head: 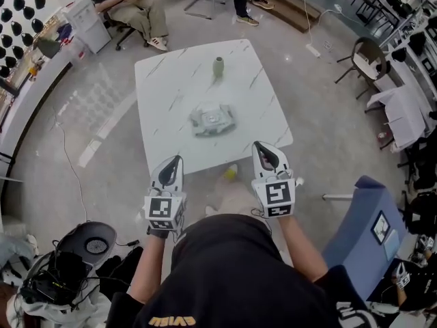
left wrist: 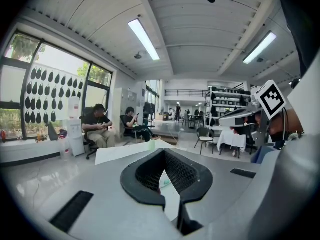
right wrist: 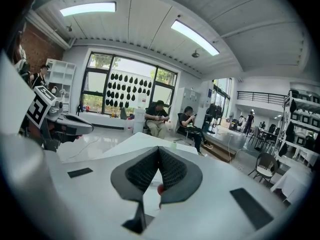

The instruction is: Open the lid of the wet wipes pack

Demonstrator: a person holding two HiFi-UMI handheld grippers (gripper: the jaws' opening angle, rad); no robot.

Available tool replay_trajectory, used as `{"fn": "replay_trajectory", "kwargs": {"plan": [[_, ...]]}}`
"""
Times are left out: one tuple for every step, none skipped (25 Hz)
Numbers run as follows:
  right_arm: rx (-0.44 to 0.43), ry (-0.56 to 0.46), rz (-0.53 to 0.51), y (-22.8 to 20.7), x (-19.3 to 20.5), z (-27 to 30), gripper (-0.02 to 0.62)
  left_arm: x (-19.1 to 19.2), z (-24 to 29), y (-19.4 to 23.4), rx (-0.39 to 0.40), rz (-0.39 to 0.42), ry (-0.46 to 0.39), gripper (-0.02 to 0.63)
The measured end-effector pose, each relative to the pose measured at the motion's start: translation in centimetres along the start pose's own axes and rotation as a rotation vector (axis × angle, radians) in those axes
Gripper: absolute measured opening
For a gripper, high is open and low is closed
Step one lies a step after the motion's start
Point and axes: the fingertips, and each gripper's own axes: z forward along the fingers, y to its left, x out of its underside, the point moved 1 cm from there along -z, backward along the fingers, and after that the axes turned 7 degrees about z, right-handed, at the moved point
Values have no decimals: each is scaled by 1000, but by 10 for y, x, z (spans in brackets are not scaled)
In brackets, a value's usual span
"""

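You have a bright, evenly lit room. Daylight pours through the tall windows [right wrist: 120, 91] beyond the worktop [head: 171, 115], and ceiling strip lights [left wrist: 143, 32] above the worktop burn almost white. The glossy floor [head: 95, 115] left of the worktop carries pale reflections. Shadows on the worktop are faint. In your head view the wet wipes pack [head: 213, 119] mid-worktop looks slightly smeared. Both gripper views bow straight lines and fade to black corners. The left claw [left wrist: 163, 151] and right claw [right wrist: 158, 149] sit soft near the lens, while the room behind the worktop is sharper.
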Motion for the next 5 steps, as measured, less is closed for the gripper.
{"fn": "replay_trajectory", "kwargs": {"plan": [[-1,1,-5,0,0,1,2,2,1,1,-2,-2,4,18],[-1,3,-9,-1,0,3,2,4,2,1,-4,-3,8,18],[-2,6,-12,-2,0,5,2,7,4,2,-6,-4,13,18],[-3,8,-15,-4,0,6,2,9,6,3,-9,-4,19,18],[-4,10,-17,-5,0,8,2,12,9,4,-11,-4,24,18]]}}
